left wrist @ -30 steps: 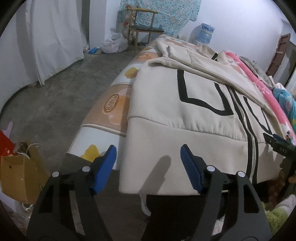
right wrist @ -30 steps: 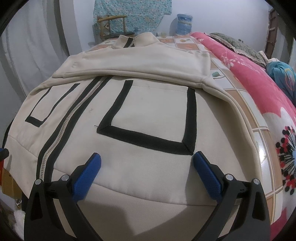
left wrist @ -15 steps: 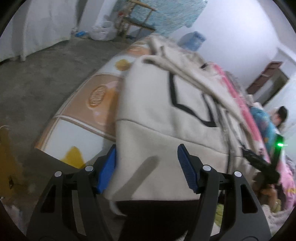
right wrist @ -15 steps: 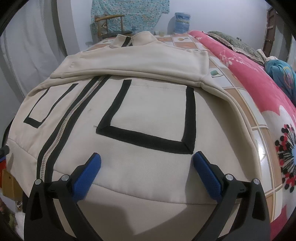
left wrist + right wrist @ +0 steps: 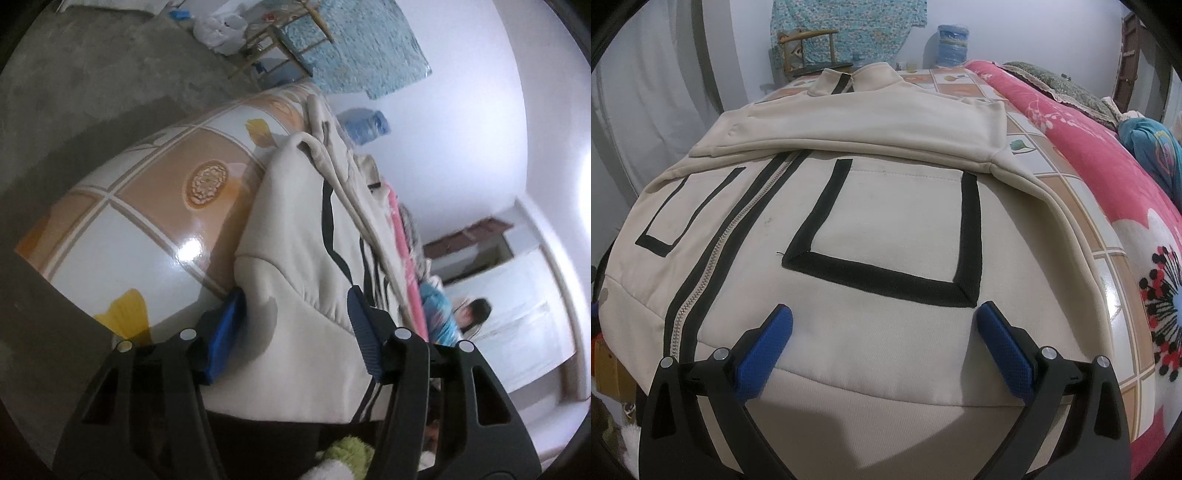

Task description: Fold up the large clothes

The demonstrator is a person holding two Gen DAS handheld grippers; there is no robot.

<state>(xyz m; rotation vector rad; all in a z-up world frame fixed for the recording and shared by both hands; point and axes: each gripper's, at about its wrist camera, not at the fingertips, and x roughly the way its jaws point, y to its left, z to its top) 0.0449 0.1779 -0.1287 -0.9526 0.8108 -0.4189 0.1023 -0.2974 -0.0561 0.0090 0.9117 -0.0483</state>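
A cream zip jacket (image 5: 886, 221) with black trim lies flat on the bed, sleeves folded across its chest and hem toward me. My right gripper (image 5: 884, 325) hovers open just over the hem, below the right black-edged pocket, nothing between its fingers. In the left wrist view the picture is rolled over. My left gripper (image 5: 293, 321) straddles the jacket's (image 5: 306, 258) left hem corner at the bed's edge. Its jaws are closing, with the bunched hem fabric between the blue pads, which are not clamped together.
The bed wears a glossy tiled-pattern sheet (image 5: 147, 221). A pink floral blanket (image 5: 1089, 147) runs along the right side. A wooden chair (image 5: 809, 48) and a water bottle (image 5: 953, 44) stand at the far wall. Bare concrete floor (image 5: 92, 74) lies left; a person (image 5: 472, 310) sits far right.
My left gripper has rolled over, dropped toward the jacket's left hem corner, and its jaws have narrowed around the fabric. The right gripper and the jacket's body have stayed still.
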